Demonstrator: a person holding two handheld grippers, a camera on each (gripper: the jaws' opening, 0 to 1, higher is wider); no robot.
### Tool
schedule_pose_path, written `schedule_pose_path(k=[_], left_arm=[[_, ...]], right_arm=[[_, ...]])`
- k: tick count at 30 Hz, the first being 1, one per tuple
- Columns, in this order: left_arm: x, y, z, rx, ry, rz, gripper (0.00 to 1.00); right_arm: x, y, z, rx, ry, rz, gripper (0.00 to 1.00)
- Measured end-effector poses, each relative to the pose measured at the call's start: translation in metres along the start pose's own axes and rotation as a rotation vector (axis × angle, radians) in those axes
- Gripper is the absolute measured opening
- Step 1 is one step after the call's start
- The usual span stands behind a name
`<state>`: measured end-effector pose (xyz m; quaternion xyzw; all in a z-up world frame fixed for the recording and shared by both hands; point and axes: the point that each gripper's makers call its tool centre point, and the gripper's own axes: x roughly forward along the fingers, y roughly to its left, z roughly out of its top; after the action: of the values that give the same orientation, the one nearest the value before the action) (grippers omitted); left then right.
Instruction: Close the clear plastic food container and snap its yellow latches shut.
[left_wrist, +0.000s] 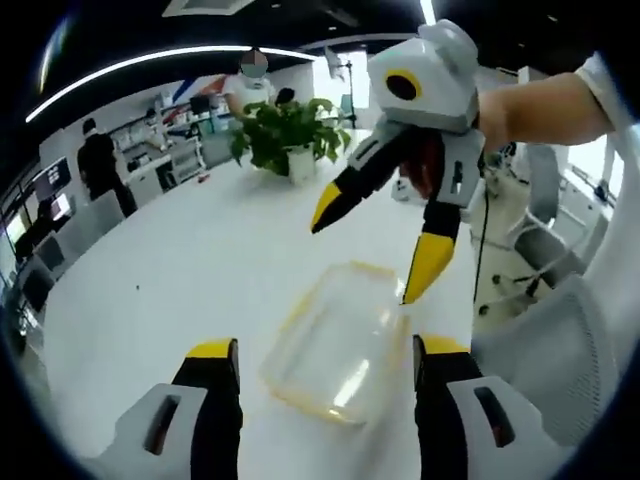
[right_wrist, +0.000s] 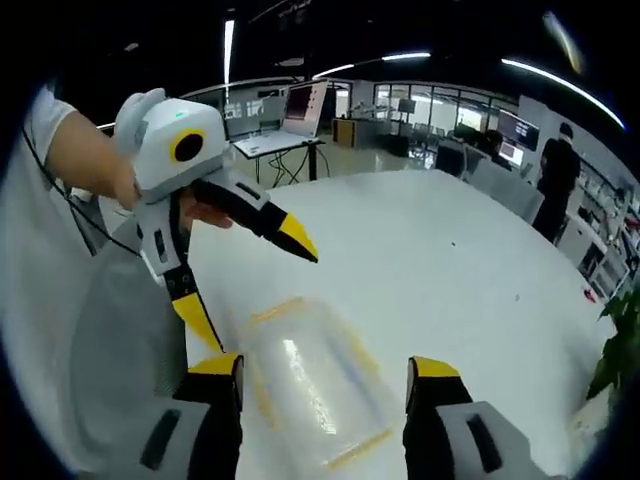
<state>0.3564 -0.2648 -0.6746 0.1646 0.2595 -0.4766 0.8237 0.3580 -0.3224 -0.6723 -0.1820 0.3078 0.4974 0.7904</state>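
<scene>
— While the box (left_wrist: 335, 345) lies flat on the white desk (left_wrist: 180, 270), where are the fingers?
— Nearest in the left gripper view, the left gripper (left_wrist: 325, 385) has its fingers spread wide, one to each side of the box's near end, holding nothing. Seen from the right gripper view, that same gripper (right_wrist: 255, 285) hangs over the box's far left corner with its yellow tips parted, apart from the plastic.
— And the right gripper?
— Its own fingers (right_wrist: 325, 395) stand wide too, at either side of the box (right_wrist: 310, 385), empty. In the left gripper view it (left_wrist: 370, 245) hovers above the far edge of the box, one yellow tip just beside the right rim; whether it touches I cannot tell.
— The latches?
— Yellow edging runs round the clear lid; I cannot tell whether the latches are snapped.
— Farther off?
— A potted plant (left_wrist: 288, 140) stands on the desk, and a white chair (left_wrist: 560, 350) is just beside its right edge. People (left_wrist: 100, 165) stand among workstations at the back.
</scene>
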Motion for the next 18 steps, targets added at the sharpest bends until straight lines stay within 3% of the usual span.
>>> schedule_pose_path(k=[5, 9, 18], left_arm=[[0.002, -0.003, -0.013, 0.009, 0.009, -0.006, 0.74], [0.008, -0.004, -0.028, 0.007, 0.028, -0.007, 0.76], [0.016, -0.003, -0.049, -0.021, 0.052, 0.006, 0.78]], right_arm=[[-0.001, 0.004, -0.012, -0.022, -0.041, 0.010, 0.74], [0.004, 0.000, -0.028, -0.009, -0.029, -0.008, 0.84], [0.011, -0.008, -0.062, 0.044, 0.015, -0.016, 0.86]])
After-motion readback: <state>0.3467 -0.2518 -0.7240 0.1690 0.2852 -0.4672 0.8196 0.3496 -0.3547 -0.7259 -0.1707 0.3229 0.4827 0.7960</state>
